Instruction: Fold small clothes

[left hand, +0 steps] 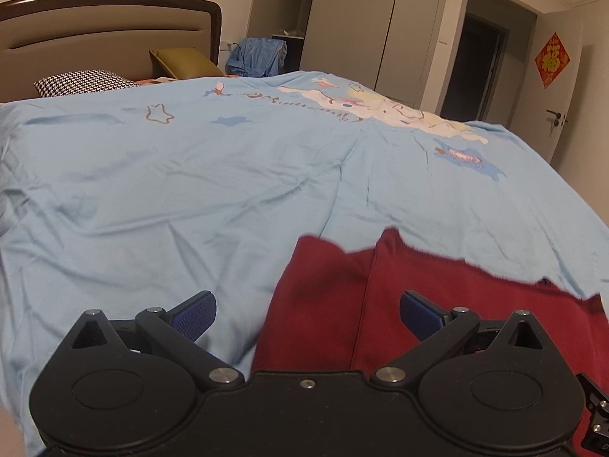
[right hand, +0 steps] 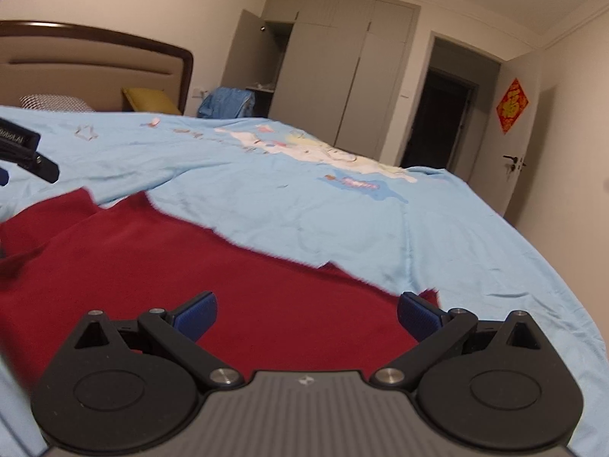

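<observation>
Dark-red cloth, the small garment [left hand: 437,304], lies flat on the pale-blue bedspread [left hand: 190,190] by the bed's near edge. From my left wrist view, my left gripper [left hand: 306,312] hangs spread over its left border, a fold running away from me. From my right wrist view, my right gripper [right hand: 306,314] is spread above it; the garment [right hand: 190,259] stretches along that edge.
</observation>
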Demonstrator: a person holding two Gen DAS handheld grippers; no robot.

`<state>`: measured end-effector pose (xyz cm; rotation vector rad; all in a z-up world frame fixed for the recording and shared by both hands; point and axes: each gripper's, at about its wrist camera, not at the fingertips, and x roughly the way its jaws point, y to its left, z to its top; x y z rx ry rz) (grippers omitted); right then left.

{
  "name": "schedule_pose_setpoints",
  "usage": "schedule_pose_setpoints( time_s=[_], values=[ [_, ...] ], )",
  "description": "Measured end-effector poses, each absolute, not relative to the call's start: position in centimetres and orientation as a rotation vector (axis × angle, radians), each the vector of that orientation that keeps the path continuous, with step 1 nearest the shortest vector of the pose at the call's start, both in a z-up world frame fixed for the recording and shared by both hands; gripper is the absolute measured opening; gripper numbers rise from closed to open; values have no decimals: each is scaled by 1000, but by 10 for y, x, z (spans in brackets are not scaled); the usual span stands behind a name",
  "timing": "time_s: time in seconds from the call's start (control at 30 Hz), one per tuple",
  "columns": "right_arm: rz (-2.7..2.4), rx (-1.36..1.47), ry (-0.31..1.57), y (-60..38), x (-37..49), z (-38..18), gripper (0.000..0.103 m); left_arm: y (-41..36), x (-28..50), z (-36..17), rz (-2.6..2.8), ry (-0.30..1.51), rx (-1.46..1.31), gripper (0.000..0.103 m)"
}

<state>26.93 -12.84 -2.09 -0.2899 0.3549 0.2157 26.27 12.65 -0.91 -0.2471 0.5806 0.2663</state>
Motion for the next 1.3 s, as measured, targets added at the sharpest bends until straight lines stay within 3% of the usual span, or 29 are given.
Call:
schedule_pose_setpoints(
  time_s=[0.5,1.3],
  values=[
    [90,-249,368,-120,213,-58,103,117,195,-42,210,591,-347,102],
    [90,-170,303,-129,204,-101,103,96,215,-64,125,675,-407,102]
  ],
)
